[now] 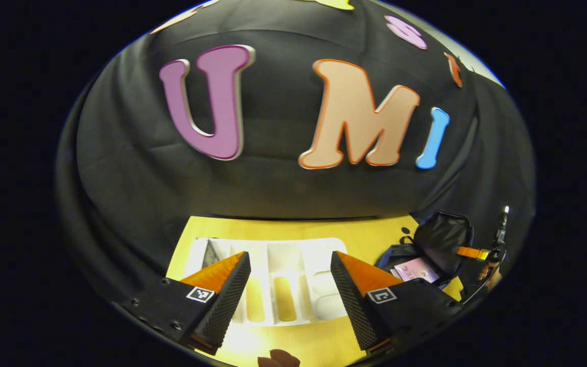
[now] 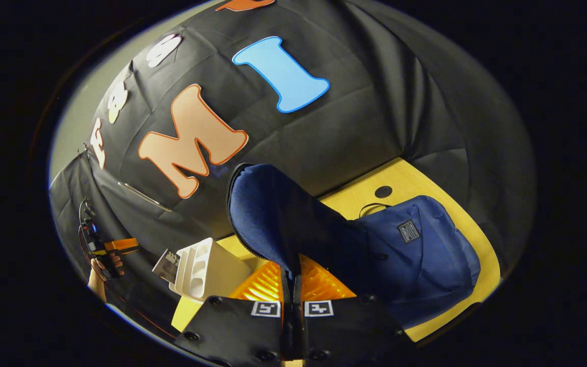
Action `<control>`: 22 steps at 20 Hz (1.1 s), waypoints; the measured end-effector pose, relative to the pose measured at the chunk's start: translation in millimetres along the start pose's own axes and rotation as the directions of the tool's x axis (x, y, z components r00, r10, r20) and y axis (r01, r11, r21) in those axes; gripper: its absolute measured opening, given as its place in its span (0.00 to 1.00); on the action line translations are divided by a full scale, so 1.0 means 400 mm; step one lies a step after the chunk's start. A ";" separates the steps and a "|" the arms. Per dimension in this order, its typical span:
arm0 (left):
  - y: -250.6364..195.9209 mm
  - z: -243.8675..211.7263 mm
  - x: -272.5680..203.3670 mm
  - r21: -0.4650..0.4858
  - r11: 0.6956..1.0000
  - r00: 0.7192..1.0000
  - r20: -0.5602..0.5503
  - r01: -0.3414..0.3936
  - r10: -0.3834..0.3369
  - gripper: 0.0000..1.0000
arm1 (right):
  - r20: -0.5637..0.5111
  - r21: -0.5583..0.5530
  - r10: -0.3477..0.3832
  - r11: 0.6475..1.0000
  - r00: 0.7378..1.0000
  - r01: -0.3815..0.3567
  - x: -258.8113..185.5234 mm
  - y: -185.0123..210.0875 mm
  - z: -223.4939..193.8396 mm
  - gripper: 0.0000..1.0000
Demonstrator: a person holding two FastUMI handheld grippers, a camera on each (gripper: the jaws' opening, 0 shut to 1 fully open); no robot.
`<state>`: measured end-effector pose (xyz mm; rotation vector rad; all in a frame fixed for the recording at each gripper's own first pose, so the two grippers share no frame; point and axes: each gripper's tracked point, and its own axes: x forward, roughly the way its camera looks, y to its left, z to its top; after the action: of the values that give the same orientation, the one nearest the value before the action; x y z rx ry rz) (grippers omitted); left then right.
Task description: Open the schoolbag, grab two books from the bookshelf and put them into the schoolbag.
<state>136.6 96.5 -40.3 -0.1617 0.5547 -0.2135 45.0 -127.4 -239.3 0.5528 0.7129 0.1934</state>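
The blue schoolbag [image 2: 426,250] lies on the yellow table. Its flap [image 2: 273,214] is lifted, and my right gripper [image 2: 292,275] is shut on the flap's edge. In the left gripper view the schoolbag [image 1: 441,239] gapes open at the right, with a pale pink book [image 1: 416,269] inside. My left gripper [image 1: 290,262] is open over the white bookshelf [image 1: 293,255], nothing between its fingers. A grey book [image 1: 211,253] leans in the shelf's left slot. In the right gripper view the bookshelf [image 2: 202,267] stands left of the bag with that book [image 2: 167,264] beside it.
The yellow table [image 2: 410,176] has a round cable hole [image 2: 383,191] behind the bag. Black cloth walls close in behind and beside it. A hand [image 2: 101,272] holds the left gripper at the far left of the right gripper view. A fingertip [image 1: 278,359] shows at the bottom edge.
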 end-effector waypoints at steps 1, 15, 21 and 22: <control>0.058 0.007 0.004 -0.001 0.999 0.999 -0.007 -0.033 0.033 0.89 | 0.000 0.009 -0.002 1.000 1.000 0.002 0.001 0.000 -0.001 0.05; 0.340 -0.193 0.219 -0.076 0.983 0.937 -0.324 -0.166 0.133 0.92 | 0.034 0.038 -0.052 0.998 0.998 0.050 -0.019 -0.005 0.015 0.04; 0.360 -0.269 0.227 -0.036 0.980 0.865 -0.477 -0.197 0.156 0.89 | 0.046 0.050 -0.059 0.997 0.997 0.057 -0.023 -0.007 0.016 0.05; 0.362 -0.279 0.229 -0.033 0.979 0.852 -0.500 -0.201 0.159 0.89 | 0.046 0.052 -0.059 0.997 0.997 0.057 -0.022 -0.007 0.016 0.04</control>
<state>175.3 203.6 -210.1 -0.1347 1.0900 -0.0435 42.7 -135.3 -231.9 0.5828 0.6883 0.1082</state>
